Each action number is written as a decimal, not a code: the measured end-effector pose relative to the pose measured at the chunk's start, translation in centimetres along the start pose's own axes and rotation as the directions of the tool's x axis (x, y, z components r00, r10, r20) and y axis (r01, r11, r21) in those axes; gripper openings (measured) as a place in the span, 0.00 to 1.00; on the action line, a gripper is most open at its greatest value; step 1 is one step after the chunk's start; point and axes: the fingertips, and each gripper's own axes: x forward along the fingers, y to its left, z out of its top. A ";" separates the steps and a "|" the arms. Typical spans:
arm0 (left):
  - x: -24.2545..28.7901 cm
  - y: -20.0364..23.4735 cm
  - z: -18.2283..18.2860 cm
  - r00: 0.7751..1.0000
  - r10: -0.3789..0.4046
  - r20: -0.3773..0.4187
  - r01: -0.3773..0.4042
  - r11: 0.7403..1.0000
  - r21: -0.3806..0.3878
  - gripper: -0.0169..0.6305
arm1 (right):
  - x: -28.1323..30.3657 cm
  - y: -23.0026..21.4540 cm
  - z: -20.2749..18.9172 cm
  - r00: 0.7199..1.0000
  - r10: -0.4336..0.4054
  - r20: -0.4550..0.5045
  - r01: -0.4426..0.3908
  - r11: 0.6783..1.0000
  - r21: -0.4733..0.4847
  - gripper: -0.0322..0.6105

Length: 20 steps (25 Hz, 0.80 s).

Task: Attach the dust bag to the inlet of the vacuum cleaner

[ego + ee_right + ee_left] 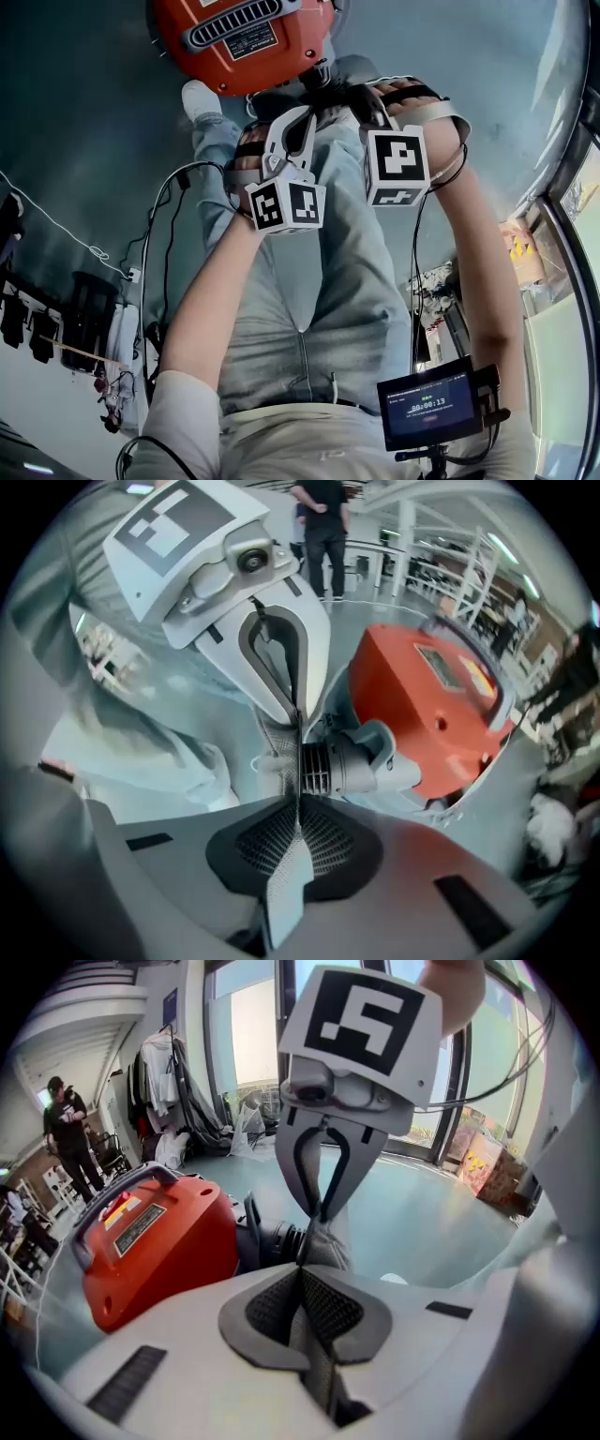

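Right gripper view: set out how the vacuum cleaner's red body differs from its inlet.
Colour: the body is red-orange, the inlet dark grey.
Surface: the body is a smooth shell bearing labels; the inlet has a ribbed collar.
Size: the body is far bulkier than the inlet jutting from it.
Shared: both are parts of one machine, close behind the dust bag, whose edge the left gripper and right gripper pinch.

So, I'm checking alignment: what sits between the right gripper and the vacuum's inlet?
Only the mesh edge of the dust bag, pinched in the right gripper and running up beside the ribbed black inlet. The right gripper view shows it.
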 end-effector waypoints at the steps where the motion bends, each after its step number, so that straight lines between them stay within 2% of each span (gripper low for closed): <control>1: -0.3 -0.2 0.0 1.000 0.007 0.001 -0.007 1.000 0.009 0.05 | -0.5 -0.2 0.1 0.999 -0.035 -0.012 0.034 0.998 -0.053 0.08; 3: -0.8 -0.5 -0.2 1.000 0.019 0.000 -0.019 1.000 0.023 0.04 | -0.8 -0.2 0.5 0.997 -0.083 -0.007 0.082 0.993 -0.081 0.09; 7: 0.0 0.1 0.7 1.000 0.004 -0.005 -0.003 0.995 0.098 0.04 | 0.1 0.4 -0.4 0.997 -0.067 0.041 0.062 0.990 0.124 0.09; 9: 0.2 0.0 0.7 1.000 0.002 -0.001 -0.002 0.994 0.106 0.04 | 0.0 0.3 -0.5 0.996 -0.078 0.033 0.073 0.990 0.119 0.08; 12: -0.2 0.3 -0.2 1.000 0.013 -0.013 -0.013 1.000 0.007 0.04 | -1.2 -1.0 0.6 0.993 -0.113 0.024 0.111 0.990 0.088 0.09; 16: -0.6 1.3 1.1 0.998 -0.037 -0.054 0.035 0.999 -0.041 0.04 | -0.9 -1.0 -0.4 0.990 -0.119 0.081 0.096 0.966 0.240 0.08; 17: -0.4 1.4 1.3 0.997 -0.057 -0.054 0.054 0.997 -0.057 0.04 | -0.7 -0.9 -0.7 0.991 -0.110 0.072 0.090 0.965 0.246 0.08; 20: -0.1 1.5 0.7 0.996 -0.074 -0.044 0.069 0.992 -0.110 0.04 | -0.9 -1.4 -0.3 0.995 -0.098 0.018 0.094 0.982 0.162 0.08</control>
